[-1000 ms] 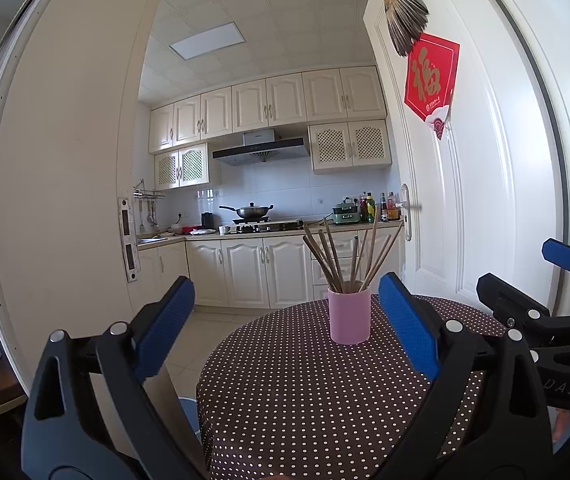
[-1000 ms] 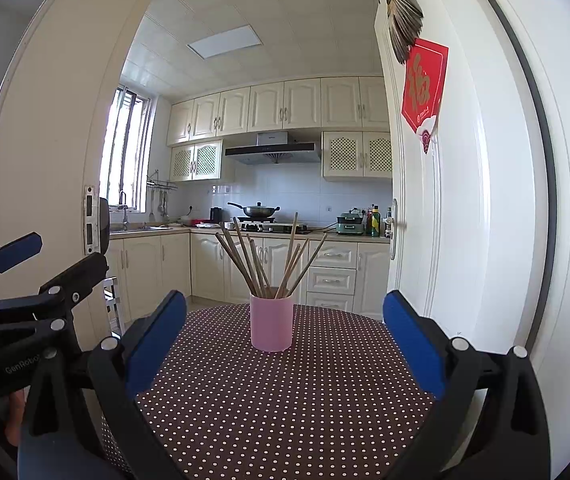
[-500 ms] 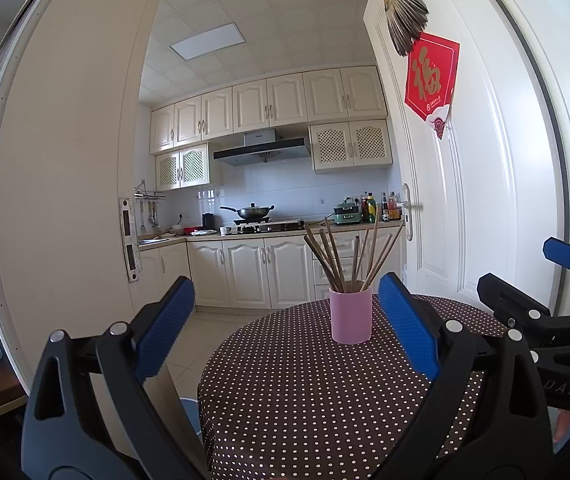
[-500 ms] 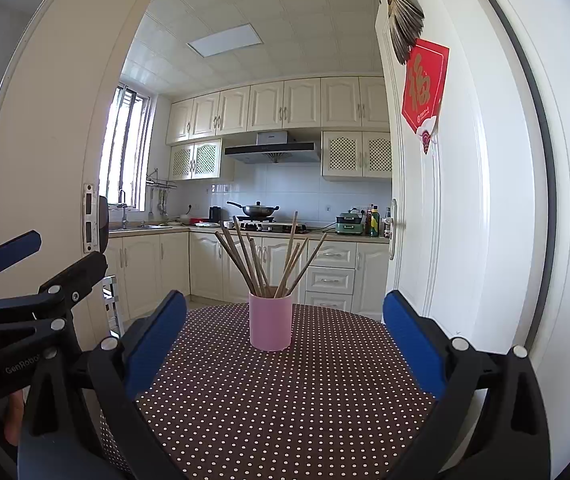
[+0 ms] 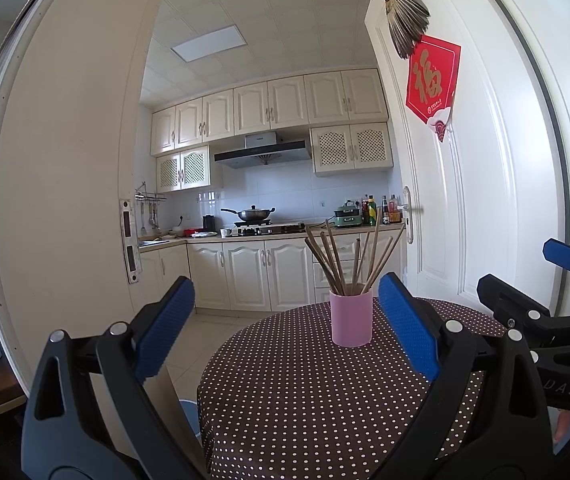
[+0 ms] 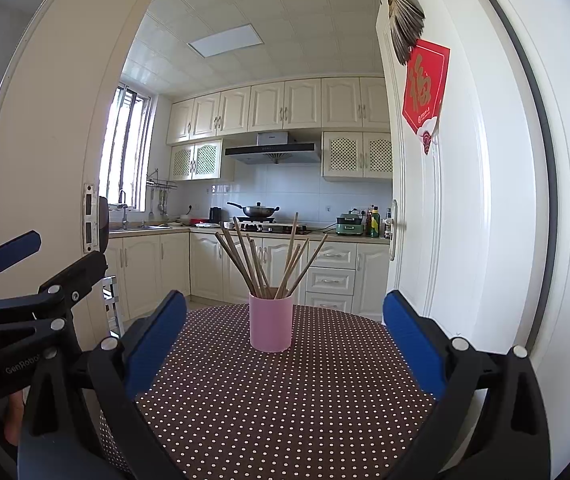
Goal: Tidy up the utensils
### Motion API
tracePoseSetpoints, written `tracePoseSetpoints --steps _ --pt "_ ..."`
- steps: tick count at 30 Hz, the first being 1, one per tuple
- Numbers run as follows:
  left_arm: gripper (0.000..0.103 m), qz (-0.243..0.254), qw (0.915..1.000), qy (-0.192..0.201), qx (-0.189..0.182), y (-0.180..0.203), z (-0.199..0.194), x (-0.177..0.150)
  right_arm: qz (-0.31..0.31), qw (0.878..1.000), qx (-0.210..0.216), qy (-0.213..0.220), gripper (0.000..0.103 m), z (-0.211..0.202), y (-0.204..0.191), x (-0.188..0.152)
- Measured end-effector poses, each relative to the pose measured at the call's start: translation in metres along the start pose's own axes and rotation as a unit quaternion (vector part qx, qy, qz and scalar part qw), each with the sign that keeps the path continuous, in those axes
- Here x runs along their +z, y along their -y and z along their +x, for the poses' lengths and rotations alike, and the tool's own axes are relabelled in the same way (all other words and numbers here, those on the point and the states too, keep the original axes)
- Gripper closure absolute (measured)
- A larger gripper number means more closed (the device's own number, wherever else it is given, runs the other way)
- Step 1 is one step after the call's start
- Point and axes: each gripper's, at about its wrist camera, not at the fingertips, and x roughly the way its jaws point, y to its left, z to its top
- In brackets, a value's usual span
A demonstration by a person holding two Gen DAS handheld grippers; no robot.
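Observation:
A pink cup (image 5: 351, 317) stands upright on the far part of a round table with a brown polka-dot cloth (image 5: 305, 392). Several wooden chopsticks (image 5: 349, 258) fan out of it. The cup (image 6: 271, 323) and chopsticks (image 6: 269, 262) also show in the right wrist view. My left gripper (image 5: 285, 312) is open and empty, held back from the cup. My right gripper (image 6: 285, 328) is open and empty, also short of the cup, with the cup between its blue pads. Each gripper shows at the side of the other's view.
A white door (image 5: 465, 200) with a red hanging stands open at the table's right. A white door frame (image 5: 65, 200) is on the left. Kitchen cabinets and a stove with a wok (image 6: 259, 211) are behind the table. The tablecloth also shows in the right wrist view (image 6: 285, 400).

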Motion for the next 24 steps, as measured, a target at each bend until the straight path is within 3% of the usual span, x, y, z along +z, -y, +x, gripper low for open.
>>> tracePoseSetpoints --steps 24 --pt "0.011 0.000 0.9999 -0.012 0.002 0.001 0.024 0.002 0.003 1.000 0.007 -0.007 0.008 0.019 0.001 0.001"
